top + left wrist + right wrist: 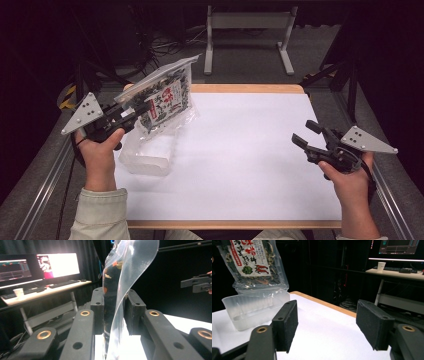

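A clear plastic bag (162,95) of dark dried food with a red and white label hangs in the air over the table's left side. My left gripper (142,109) is shut on its edge; in the left gripper view the bag (117,287) rises pinched between the two black pads. The bag's lower end sits just above a clear plastic tray (147,155) on the white table top. In the right gripper view the bag (253,263) hangs over the tray (252,307). My right gripper (306,134) is held at the table's right side, open, with nothing between its pads.
The white sheet (240,155) covers the wooden table (250,88), with free room in the middle and right. A metal frame (247,35) and cables stand on the floor beyond. Desks with monitors (57,265) and a paper cup (381,266) are farther off.
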A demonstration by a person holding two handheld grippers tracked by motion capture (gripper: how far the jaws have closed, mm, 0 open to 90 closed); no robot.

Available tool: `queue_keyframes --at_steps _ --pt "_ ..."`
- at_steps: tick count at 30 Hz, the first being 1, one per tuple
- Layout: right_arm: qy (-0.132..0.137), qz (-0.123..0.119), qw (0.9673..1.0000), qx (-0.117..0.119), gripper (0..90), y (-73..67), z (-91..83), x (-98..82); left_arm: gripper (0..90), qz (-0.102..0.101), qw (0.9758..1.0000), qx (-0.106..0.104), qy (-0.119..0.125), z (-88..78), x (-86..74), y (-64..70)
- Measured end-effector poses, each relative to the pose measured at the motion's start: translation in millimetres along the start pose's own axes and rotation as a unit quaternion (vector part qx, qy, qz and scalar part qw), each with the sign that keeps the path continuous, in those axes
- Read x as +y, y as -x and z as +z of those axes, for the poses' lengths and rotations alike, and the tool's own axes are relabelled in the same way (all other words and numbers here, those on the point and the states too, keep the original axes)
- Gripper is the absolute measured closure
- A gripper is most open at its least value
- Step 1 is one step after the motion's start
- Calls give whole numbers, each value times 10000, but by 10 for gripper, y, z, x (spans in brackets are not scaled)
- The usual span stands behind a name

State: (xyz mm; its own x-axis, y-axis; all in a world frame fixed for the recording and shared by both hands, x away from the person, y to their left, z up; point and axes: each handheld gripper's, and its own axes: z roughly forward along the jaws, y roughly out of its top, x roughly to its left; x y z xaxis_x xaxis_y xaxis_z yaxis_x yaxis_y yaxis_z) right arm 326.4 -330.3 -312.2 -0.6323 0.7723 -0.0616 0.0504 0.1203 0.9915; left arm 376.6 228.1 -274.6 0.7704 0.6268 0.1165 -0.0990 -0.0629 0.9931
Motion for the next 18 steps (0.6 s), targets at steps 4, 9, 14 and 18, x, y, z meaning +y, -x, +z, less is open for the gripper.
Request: queue_keyframes --at_steps 4,9,14,18 --pt "34 -66 10000 25 387 3 26 -12 723 -44 9999 108 24 -65 -18 -27" --pt "-60 -126 9998 124 388 16 62 -32 723 -44 9998 210 -28 -92 -42 -43" --pt "-223 -37 9996 177 375 32 113 -80 723 -54 9995 302 -57 -148 -63 -71" --pt "-258 -2 9995 205 369 41 138 -98 723 90 9989 448 -138 -201 -71 -88"
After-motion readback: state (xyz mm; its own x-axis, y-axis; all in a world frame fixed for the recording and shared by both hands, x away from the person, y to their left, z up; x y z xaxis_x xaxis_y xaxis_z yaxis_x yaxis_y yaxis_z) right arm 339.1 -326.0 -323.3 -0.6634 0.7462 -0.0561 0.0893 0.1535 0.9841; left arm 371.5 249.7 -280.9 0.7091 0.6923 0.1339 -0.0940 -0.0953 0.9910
